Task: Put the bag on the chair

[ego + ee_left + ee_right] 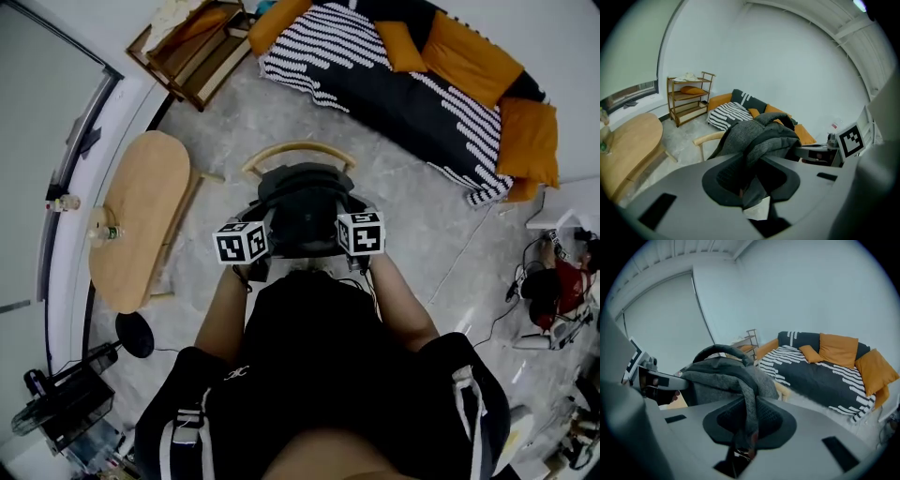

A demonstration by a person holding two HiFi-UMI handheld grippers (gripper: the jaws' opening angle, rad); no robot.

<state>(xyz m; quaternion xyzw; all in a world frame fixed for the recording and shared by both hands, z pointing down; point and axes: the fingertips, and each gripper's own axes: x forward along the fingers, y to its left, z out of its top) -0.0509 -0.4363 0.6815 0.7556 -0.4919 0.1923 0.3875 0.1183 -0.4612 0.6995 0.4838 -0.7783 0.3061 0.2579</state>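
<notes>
Clamping the nubby grey fabric bag — left tool, right tool.

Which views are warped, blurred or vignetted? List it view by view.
Head view: fisheye curves the window at left, even light, bag sharp. Left gripper view: black corner vignette, fabric at the left gripper soft. Right gripper view: same vignette, strap in the right gripper blurred, sofa crisp.
</notes>
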